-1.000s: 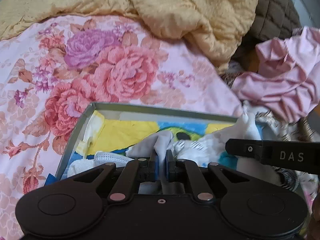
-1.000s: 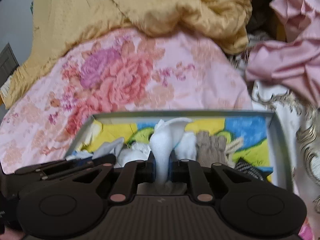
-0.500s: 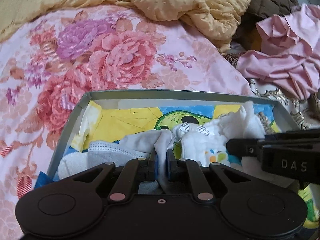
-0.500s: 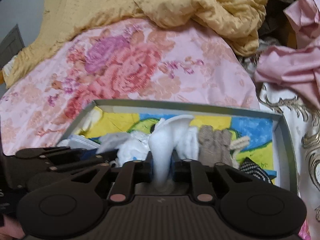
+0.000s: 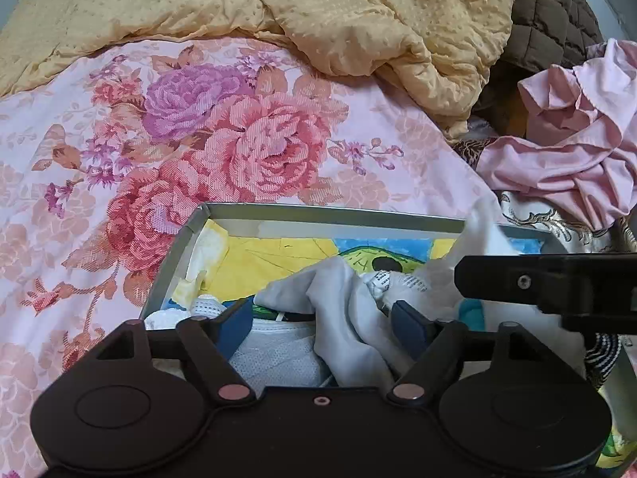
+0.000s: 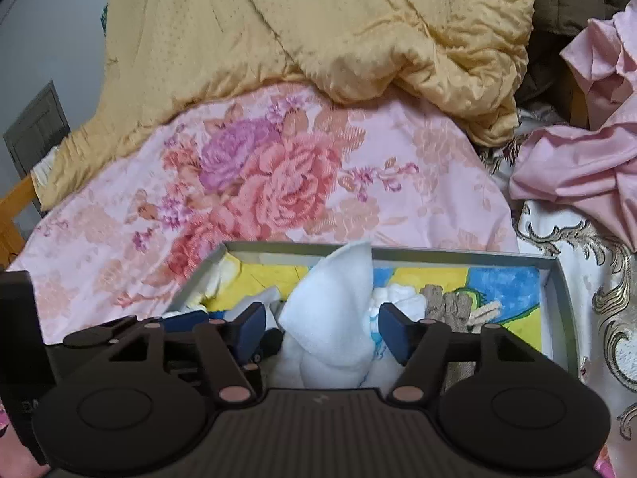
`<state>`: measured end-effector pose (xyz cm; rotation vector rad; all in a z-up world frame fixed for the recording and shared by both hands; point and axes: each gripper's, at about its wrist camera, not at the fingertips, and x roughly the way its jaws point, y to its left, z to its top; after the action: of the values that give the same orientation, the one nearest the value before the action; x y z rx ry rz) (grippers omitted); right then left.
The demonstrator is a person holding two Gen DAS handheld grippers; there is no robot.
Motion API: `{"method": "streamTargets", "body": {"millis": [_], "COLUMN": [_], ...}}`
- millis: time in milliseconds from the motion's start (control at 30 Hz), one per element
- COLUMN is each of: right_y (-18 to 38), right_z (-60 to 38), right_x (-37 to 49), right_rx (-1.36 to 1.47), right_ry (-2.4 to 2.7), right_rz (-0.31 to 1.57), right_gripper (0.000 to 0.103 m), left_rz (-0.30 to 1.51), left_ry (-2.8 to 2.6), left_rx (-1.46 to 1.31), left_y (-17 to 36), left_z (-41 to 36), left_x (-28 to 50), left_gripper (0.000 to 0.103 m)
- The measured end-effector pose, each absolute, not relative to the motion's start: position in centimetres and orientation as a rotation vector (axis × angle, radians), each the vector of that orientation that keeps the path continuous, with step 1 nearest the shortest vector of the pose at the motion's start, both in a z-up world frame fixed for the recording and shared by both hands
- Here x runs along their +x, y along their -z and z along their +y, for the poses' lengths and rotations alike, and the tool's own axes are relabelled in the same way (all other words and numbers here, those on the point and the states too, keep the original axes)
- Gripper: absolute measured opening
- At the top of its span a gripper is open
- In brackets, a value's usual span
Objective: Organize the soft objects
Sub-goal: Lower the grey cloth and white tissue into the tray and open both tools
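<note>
My left gripper (image 5: 322, 324) is opening, its blue pads clear of the grey-white cloth (image 5: 350, 318) draped between them. My right gripper (image 6: 321, 328) is opening too, a white fluffy towel (image 6: 338, 310) standing loose between its pads. Both cloths sit in the grey tray (image 6: 557, 302) with a yellow and blue picture on its floor, on the floral sheet (image 5: 239, 139). At one o'clock lies pink fabric (image 5: 577, 147). I can read no writing.
</note>
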<state>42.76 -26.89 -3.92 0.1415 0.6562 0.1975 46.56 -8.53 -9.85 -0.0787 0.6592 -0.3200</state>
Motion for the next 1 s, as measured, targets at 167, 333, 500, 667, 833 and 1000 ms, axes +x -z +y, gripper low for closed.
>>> {"method": "streamTargets", "body": {"millis": [167,333,500,667,833,1000], "right_y": [2.8,1.5,0.3,-0.9,-1.9,-2.4], "right_z": [-27.1,-27.4,-27.6,-27.9,-28.5,-29.0], "right_x": [42.2,40.9,39.2,36.7,33.0,29.3], "right_rx": [0.164,0.192,0.2,0.187,0.178,0.168], "right_ry": [-0.21,-0.227,-0.236,-0.236,-0.231,-0.229], "right_rz": [0.635,0.59,0.547,0.502,0.444,0.415], "right_gripper": [0.095,0.099,0.102,0.102,0.102,0.102], "left_rz": [0.632,0.601,0.572,0.552,0.503,0.435], "left_ry": [0.311,0.306,0.312,0.314,0.333,0.359], "left_rx": [-0.06,-0.058,-0.044,-0.055,-0.049,-0.013], "left_y": [8.9,7.8,6.7,5.9,4.8,3.4], "left_z": [-8.7,-8.7,-8.7,-8.4,-7.7,-7.1], "left_x": [45.8,44.8,43.5,41.8,38.4,33.9], "left_gripper": [0.099,0.102,0.102,0.102,0.102,0.102]}}
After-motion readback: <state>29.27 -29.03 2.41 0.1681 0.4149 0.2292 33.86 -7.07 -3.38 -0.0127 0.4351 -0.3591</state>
